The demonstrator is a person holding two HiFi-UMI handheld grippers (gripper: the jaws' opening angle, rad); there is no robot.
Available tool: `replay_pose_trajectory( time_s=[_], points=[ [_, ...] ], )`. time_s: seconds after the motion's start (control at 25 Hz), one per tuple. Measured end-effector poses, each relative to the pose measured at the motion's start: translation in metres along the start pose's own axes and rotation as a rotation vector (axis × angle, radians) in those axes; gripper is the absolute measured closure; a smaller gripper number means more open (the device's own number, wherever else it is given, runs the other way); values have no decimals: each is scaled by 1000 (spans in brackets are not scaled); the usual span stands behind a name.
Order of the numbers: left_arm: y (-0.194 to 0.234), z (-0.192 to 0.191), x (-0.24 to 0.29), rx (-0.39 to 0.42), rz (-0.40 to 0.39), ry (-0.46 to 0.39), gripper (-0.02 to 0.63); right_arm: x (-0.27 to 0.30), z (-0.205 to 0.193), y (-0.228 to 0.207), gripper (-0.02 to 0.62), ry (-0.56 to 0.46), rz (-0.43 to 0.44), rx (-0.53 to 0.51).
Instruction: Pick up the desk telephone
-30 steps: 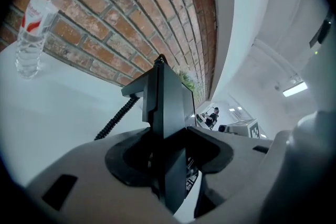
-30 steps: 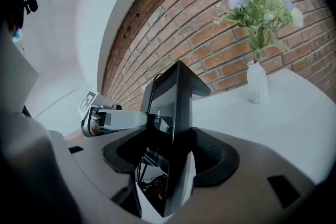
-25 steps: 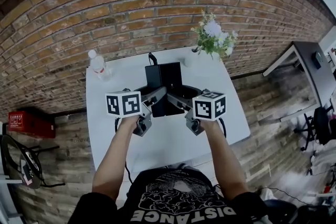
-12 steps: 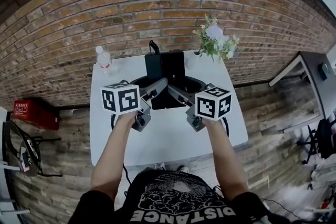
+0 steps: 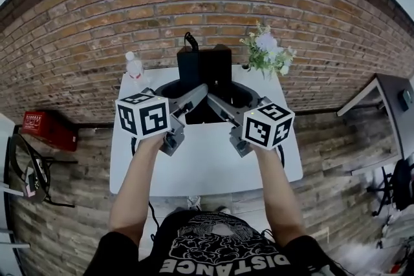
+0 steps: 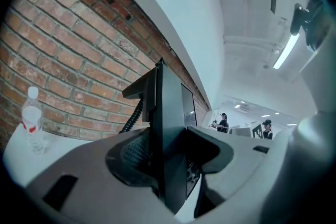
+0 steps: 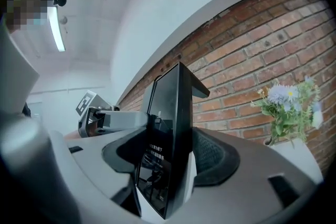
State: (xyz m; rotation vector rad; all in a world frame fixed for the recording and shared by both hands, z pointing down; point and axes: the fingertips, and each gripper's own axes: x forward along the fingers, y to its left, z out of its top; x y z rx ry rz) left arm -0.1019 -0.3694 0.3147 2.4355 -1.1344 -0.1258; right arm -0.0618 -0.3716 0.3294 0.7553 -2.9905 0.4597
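Observation:
The black desk telephone (image 5: 204,82) hangs in the air above the white table (image 5: 200,165), clamped from both sides. My left gripper (image 5: 193,99) is shut on its left edge and my right gripper (image 5: 218,104) on its right edge. In the left gripper view the telephone (image 6: 169,128) stands edge-on between the grey jaws of that gripper (image 6: 169,160), with its coiled cord (image 6: 134,112) trailing behind. In the right gripper view the glossy face of the telephone (image 7: 167,139) sits between the padded jaws of that gripper (image 7: 169,165), and the left gripper (image 7: 107,120) shows beyond it.
A water bottle (image 5: 134,66) stands at the table's back left corner and a vase of flowers (image 5: 266,52) at the back right. A brick wall (image 5: 129,3) runs behind the table. A red box (image 5: 42,129) lies on the floor at the left.
Both grippers have risen together with the telephone between them. The telephone now hangs higher over the table, and both marker cubes have rolled a little.

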Motion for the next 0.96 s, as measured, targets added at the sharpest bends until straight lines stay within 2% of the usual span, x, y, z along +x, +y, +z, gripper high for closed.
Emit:
replay_pose_trajectory(
  time_s=[0.24,0.96],
  points=[
    [-10,7,-7,52,25,-15,397,-4,6,9,330,-24,28,-17],
    [-17,-3,-17,32,38,-26,397,-11,-1,19,330,0,42,-39]
  ],
)
